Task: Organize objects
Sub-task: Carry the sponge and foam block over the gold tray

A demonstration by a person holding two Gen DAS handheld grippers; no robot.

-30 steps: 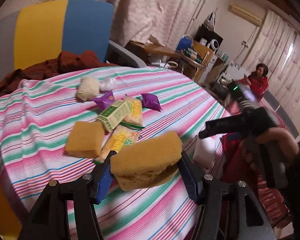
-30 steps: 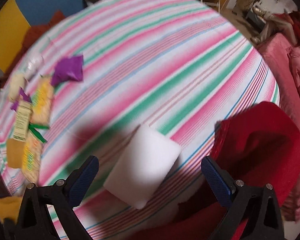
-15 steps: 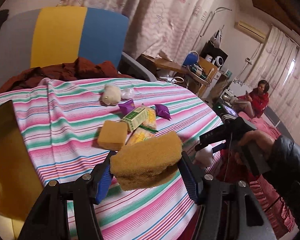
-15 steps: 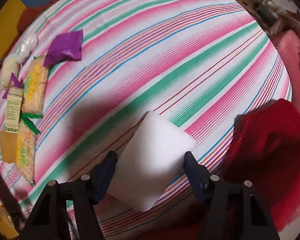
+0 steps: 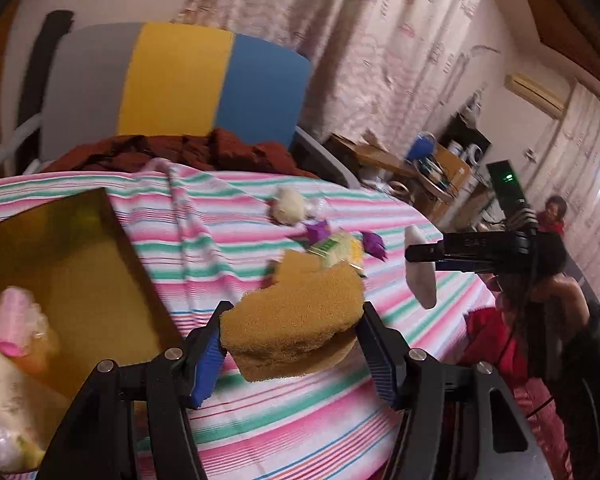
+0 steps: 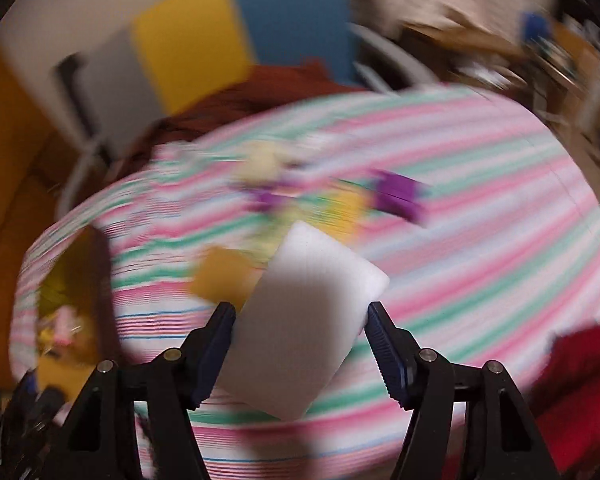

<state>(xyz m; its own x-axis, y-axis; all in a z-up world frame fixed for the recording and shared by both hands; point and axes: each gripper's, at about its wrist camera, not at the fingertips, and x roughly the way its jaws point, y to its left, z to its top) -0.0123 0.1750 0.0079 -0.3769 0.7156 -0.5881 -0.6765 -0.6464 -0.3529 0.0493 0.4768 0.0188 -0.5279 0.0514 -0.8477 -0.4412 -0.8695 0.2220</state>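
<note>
Left gripper (image 5: 292, 336) clamped on yellow-brown sponge (image 5: 294, 320), blue pads pressed into both ends, sponge squashed a bit, held clear above striped tablecloth (image 5: 228, 248). Right gripper (image 6: 300, 328) clamped on white sponge (image 6: 304, 320), pads tight vs. its two sides, block tilted, lifted off cloth. Same white sponge (image 5: 420, 276) seen from left wrist cam, hanging edge-on from right gripper (image 5: 416, 254), w/ a hand (image 5: 556, 292) behind on the handle.

Relative to the snack pile (image 5: 332, 246) mid-cloth: second yellow sponge (image 5: 296, 268) just in front, touching or nearly; partly hidden by held sponge. Purple wrappers (image 5: 374, 242) on both sides of pile, green-yellow packets betw. them. Pale round lump (image 5: 287, 210) just behind, toward chair. Gold box (image 5: 60, 264) well apart to left, open side up, holding pink-white bits (image 5: 16, 320); exact contents can't tell. Dark red cloth (image 5: 180, 152) behind pile at far cloth edge, draped at foot of grey/yellow/blue chair back (image 5: 176, 88). Held white sponge to right of pile, up in air, not touching.

Right wrist cam heavily motion-blurred: pile (image 6: 312, 204), purple wrapper (image 6: 400, 196), loose yellow sponge (image 6: 224, 280) and gold box (image 6: 72, 280) only smears. Red fabric (image 6: 580, 380) at lower right, off cloth edge.
</note>
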